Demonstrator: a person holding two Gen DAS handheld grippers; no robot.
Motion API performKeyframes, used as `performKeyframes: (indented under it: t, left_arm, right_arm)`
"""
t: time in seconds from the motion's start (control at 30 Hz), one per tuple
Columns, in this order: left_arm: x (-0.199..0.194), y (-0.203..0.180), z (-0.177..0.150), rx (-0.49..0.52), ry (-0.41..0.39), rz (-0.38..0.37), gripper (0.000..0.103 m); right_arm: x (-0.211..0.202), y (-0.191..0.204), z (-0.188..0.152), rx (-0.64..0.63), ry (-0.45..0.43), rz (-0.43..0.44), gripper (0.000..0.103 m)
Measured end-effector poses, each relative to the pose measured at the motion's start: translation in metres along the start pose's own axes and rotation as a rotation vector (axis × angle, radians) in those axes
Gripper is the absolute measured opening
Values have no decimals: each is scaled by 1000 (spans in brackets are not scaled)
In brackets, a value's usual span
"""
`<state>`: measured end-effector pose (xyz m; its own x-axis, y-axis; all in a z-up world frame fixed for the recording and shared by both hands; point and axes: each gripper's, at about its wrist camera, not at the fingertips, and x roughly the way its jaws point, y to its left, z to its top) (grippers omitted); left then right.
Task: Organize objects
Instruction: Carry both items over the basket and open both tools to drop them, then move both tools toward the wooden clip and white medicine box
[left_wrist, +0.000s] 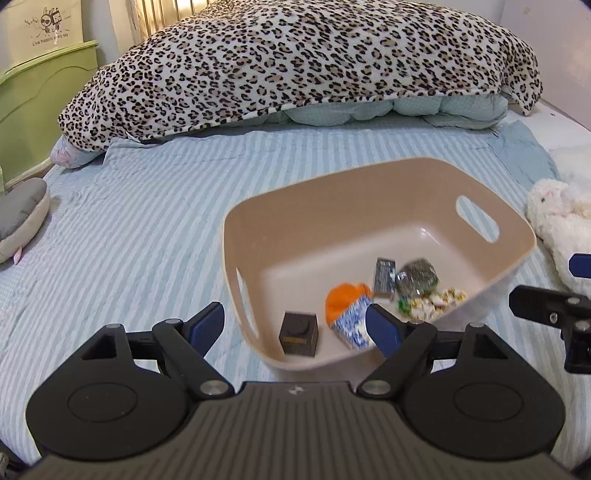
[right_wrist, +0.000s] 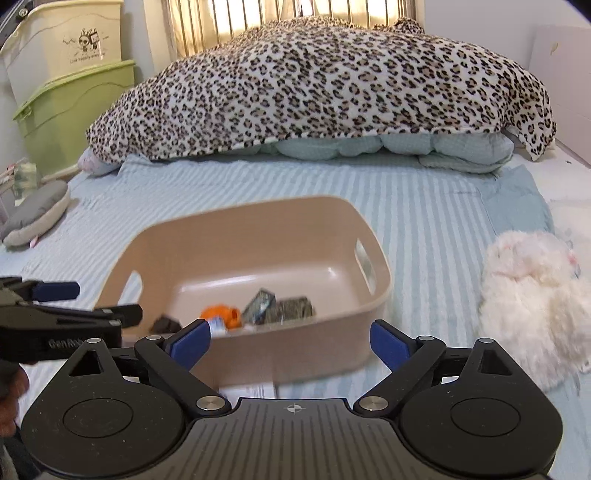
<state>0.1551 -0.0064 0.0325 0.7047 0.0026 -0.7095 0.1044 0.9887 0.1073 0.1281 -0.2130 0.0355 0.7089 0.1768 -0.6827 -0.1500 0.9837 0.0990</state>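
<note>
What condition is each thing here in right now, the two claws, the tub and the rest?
left gripper: open, empty
right gripper: open, empty
beige tub: upright on bed, holding small items
black cube: inside tub
white plush toy: lying on bed, outside tub
leopard blanket: heaped over bedding

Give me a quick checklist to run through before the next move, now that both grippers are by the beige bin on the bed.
1. Left gripper empty and open: ok, nothing sits between its blue pads.
2. Right gripper empty and open: ok.
3. Beige bin upright on the striped sheet: ok.
4. Items already inside the bin: ok, the black cube, orange-capped item, small dark box and foil packet lie on its floor.
5. White plush toy still outside the bin: not ok, it lies on the bed right of it.
6. Flat item under the bin's near edge: cannot tell, too blurred.
</note>
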Motion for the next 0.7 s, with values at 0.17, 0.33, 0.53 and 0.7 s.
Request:
performKeyframes:
  t: [0.17,0.33,0.53,0.7]
  left_arm:
    - [-4,0,-21,7,30,-16,84]
    - [5,-1,-45,4,97,-36,84]
    - [21,-8,-70,18,158,-48,84]
    - [38,-21,-83,71,231,-67,84]
  right_arm:
    - [1,0,-24,-5,53,-22,97]
    - [11,4,-48,-36,105,-59,97]
    - [22,7,-57,-31,146,-55,97]
    - [28,6,-60,-4,169,-61,98]
